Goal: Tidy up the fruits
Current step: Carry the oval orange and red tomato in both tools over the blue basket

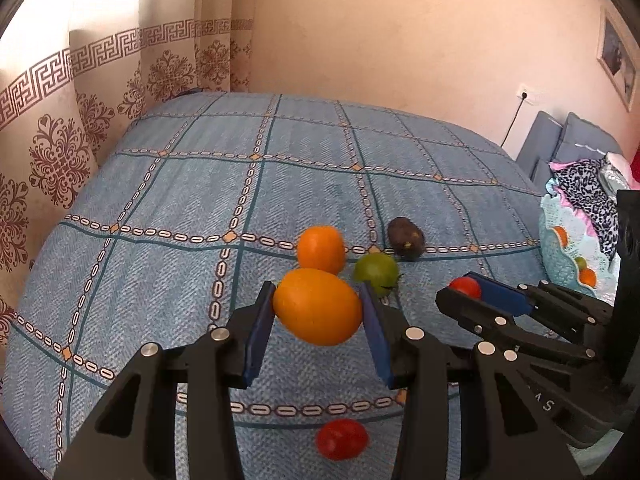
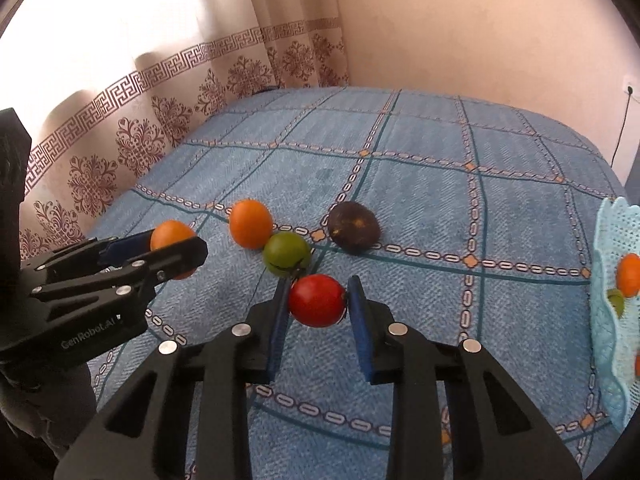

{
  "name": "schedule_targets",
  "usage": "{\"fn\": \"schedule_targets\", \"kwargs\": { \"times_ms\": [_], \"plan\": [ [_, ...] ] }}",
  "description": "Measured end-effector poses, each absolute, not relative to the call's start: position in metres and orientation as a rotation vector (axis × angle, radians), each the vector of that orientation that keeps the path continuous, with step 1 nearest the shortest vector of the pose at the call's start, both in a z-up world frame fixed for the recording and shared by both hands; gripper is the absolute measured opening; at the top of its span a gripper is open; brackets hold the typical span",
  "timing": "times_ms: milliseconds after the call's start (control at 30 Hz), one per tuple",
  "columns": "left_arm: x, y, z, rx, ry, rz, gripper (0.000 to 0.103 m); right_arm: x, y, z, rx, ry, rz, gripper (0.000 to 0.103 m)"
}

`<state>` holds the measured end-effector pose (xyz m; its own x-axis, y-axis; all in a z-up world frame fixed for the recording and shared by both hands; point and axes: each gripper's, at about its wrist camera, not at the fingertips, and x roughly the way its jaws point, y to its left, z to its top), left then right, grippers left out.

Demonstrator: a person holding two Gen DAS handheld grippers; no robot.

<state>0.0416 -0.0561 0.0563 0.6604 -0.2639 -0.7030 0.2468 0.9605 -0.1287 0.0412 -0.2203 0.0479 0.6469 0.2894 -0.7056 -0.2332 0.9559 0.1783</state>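
My left gripper (image 1: 318, 300) is shut on a large orange fruit (image 1: 318, 312), held just above the blue checked bedspread (image 1: 200, 200). My right gripper (image 2: 318, 292) is shut on a red fruit (image 2: 317, 304), also lifted off the cover. Each gripper appears in the other view: the right gripper (image 1: 464, 286) with its red fruit, the left gripper (image 2: 174, 240) with its orange. On the bed lie a smaller orange (image 2: 251, 224), a green fruit (image 2: 287, 254) touching it, and a dark purple fruit (image 2: 354, 228). A second red fruit (image 1: 342, 439) lies below my left gripper.
A light blue lacy basket (image 2: 612, 340) holding several fruits stands at the bed's right edge. Patterned curtains (image 1: 60, 152) hang along the left side. Grey cushions and a pile of clothes (image 1: 584, 184) lie at the far right. A cable runs to a wall socket (image 1: 524, 94).
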Motion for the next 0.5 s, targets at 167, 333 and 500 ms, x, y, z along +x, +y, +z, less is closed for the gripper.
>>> {"fn": "schedule_targets", "kwargs": {
  "times_ms": [167,333,500],
  "plan": [
    [0.032,-0.064,0.065,-0.012,0.782,-0.302,0.043,0.029,-0.231,0.059,0.096,0.78,0.295,0.03],
    [0.022,-0.073,0.075,0.004,0.762,-0.322,0.043,0.021,-0.241,0.066,0.119,0.757,0.285,0.03],
    [0.014,-0.083,0.085,0.018,0.743,-0.34,0.043,0.008,-0.259,0.078,0.148,0.719,0.258,0.03]
  ]
}}
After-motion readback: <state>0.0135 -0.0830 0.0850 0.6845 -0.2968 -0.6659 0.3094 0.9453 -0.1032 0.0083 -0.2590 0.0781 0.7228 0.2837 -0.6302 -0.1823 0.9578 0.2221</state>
